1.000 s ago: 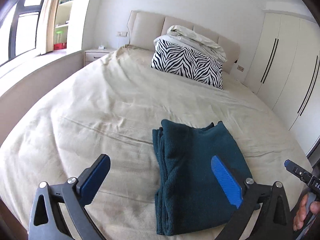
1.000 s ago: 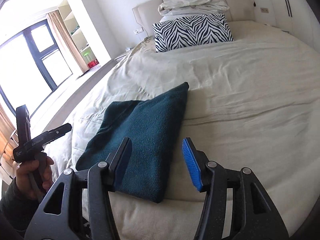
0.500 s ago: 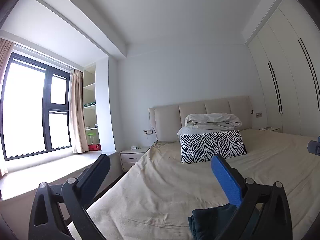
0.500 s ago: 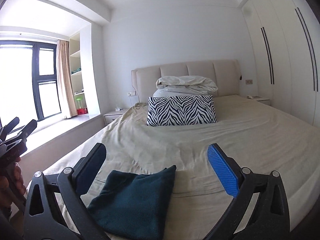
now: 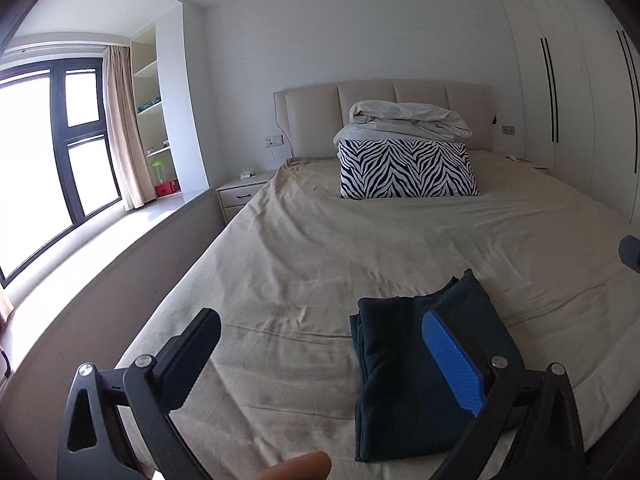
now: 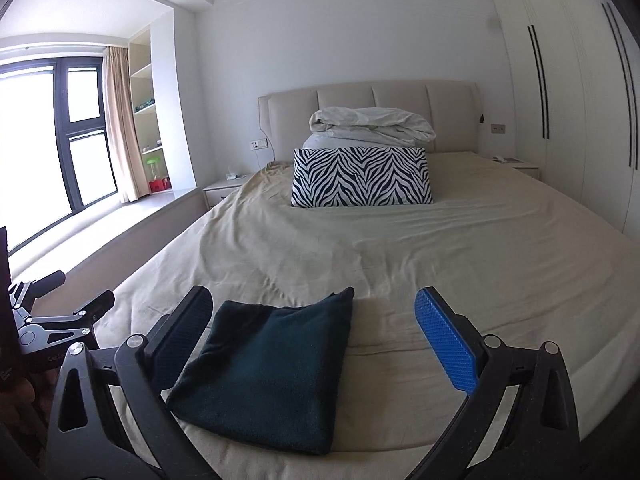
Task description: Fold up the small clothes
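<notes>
Bed (image 6: 460,264): big, tan sheet.
Cloth (image 6: 272,368): dark green, folded, near edge.
Grippers: left gripper (image 5: 320,360) and right gripper (image 6: 316,344) wide apart, holding nothing.
Risk: a bump could undo the fold.

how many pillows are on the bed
1 for sure: the zebra pillow stands at the head of the bed. The pale bundle behind it may hide more.
</notes>
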Action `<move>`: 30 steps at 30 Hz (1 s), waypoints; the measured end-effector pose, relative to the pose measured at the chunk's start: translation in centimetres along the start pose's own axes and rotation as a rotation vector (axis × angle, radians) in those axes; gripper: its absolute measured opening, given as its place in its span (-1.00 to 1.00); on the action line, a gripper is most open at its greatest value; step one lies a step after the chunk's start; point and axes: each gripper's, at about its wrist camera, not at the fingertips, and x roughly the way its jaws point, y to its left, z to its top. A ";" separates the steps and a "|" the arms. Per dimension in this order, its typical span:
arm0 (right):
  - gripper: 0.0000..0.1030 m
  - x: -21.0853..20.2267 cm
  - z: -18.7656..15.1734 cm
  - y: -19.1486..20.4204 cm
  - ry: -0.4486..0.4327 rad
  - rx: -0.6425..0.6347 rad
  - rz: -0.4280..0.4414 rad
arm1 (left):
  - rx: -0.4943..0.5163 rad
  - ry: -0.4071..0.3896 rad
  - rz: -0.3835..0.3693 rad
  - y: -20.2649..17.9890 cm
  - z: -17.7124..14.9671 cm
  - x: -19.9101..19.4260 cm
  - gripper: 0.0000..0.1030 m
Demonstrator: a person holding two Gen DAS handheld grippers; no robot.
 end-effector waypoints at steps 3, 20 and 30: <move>1.00 3.3 -2.0 -0.2 0.141 0.018 -0.041 | -0.041 0.121 -0.042 -0.2 -1.6 2.6 1.00; 1.00 9.9 -9.1 2.3 0.383 0.025 -0.073 | -0.069 0.303 -0.061 -1.2 -6.0 6.6 1.00; 1.00 10.7 -10.1 2.7 0.406 0.025 -0.084 | -0.071 0.328 -0.060 -1.1 -6.8 7.3 1.00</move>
